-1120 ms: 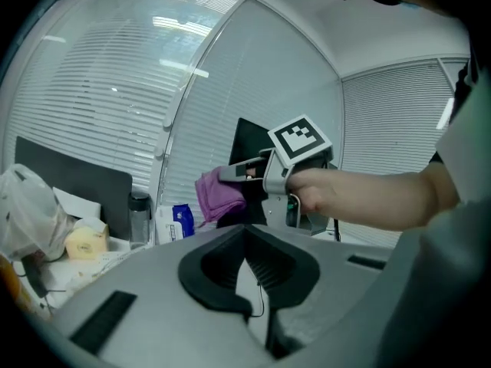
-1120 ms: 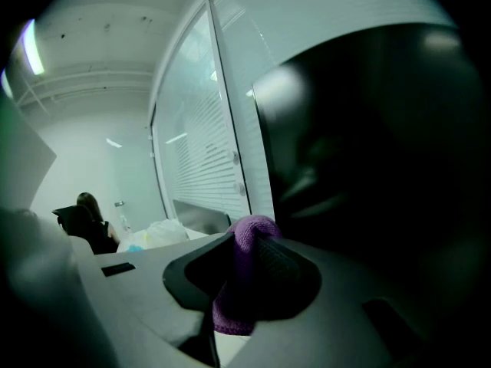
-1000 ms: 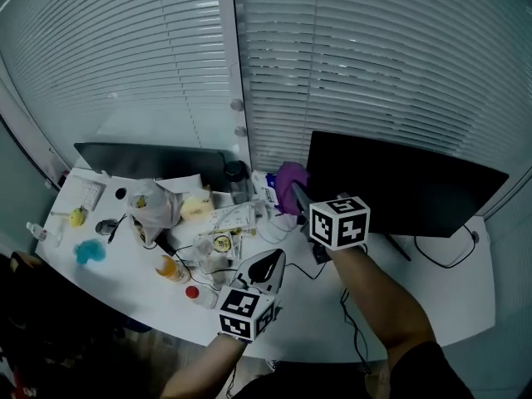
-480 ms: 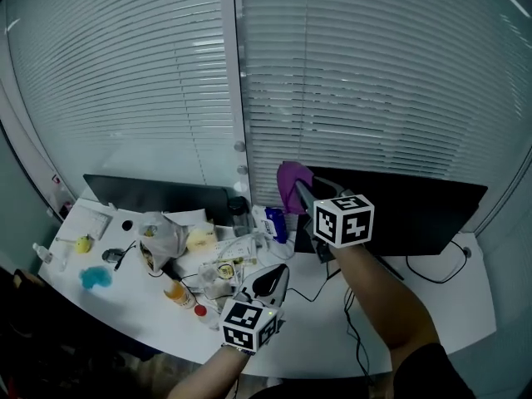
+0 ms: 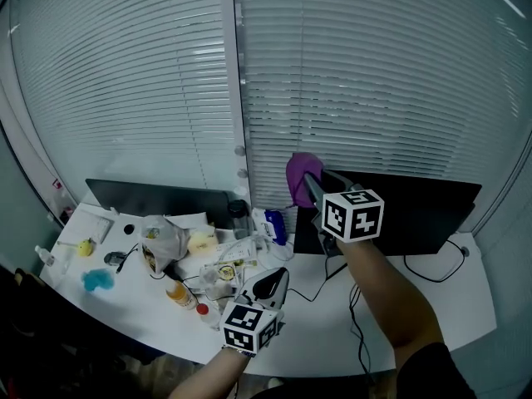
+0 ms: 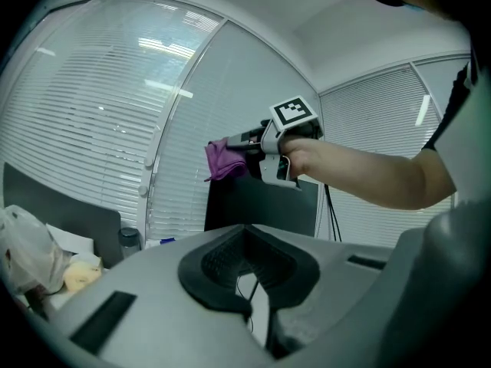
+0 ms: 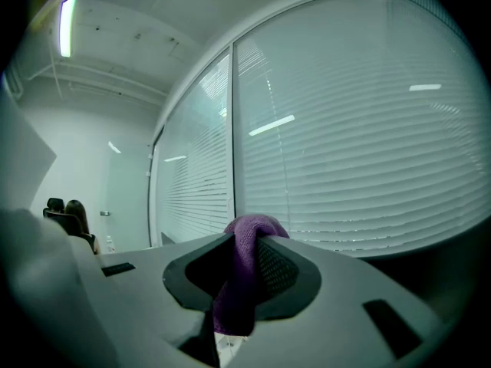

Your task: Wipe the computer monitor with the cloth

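The black computer monitor [image 5: 416, 214] stands at the right of the white desk [image 5: 432, 310]. My right gripper [image 5: 309, 183] is raised at the monitor's top left corner, shut on a purple cloth [image 5: 299, 175] bunched at its tip. In the right gripper view, the cloth [image 7: 242, 282] hangs pinched between the jaws, with window blinds ahead. The left gripper view shows the cloth [image 6: 224, 159] just left of the monitor's [image 6: 261, 205] upper edge. My left gripper [image 5: 271, 281] hovers low over the desk's front, shut and holding nothing.
A second dark monitor [image 5: 158, 198] stands at the desk's left. Between the monitors lie a plastic bag [image 5: 162, 233], an orange bottle [image 5: 176, 293], a jar [image 5: 239, 216] and papers. Cables [image 5: 357, 302] trail in front of the right monitor. Blinds [image 5: 374, 81] cover the windows behind.
My right gripper has risen with the cloth from the monitor's lower left edge to its top left corner. The left gripper has barely shifted.
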Available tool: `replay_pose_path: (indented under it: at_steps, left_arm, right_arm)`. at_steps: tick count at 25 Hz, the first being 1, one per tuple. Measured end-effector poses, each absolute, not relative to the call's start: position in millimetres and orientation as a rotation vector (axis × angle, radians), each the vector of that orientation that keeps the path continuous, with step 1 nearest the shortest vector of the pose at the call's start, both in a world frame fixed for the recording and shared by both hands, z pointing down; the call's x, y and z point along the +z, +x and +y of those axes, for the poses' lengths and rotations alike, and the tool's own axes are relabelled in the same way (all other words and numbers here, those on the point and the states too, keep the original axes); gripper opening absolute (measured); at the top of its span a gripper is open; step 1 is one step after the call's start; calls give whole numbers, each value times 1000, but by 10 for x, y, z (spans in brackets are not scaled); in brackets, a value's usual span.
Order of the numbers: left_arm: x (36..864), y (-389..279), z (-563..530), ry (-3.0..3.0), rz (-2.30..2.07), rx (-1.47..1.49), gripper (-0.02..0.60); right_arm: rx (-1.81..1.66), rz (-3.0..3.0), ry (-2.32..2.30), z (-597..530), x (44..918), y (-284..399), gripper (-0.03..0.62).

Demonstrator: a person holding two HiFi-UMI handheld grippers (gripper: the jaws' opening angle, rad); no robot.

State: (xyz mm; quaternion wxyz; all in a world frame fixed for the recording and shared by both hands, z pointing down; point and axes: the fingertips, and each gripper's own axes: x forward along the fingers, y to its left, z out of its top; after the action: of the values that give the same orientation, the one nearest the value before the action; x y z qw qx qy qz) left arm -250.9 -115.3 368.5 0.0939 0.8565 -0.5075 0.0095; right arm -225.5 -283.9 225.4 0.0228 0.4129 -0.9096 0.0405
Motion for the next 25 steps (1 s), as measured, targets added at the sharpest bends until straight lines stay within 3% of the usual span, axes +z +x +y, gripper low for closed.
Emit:
replay_pose_path:
  at_steps: [11, 25]
  left_arm:
    - [3780, -2154, -1058, 2564, -1416, 55, 5]
    - [4058, -1150, -812, 2532, -1336, 92, 5]
  right_arm:
    - [112, -2828, 1359, -2512, 2225, -1688, 89]
    - [139, -2681, 1493, -1597, 3190, 47, 89]
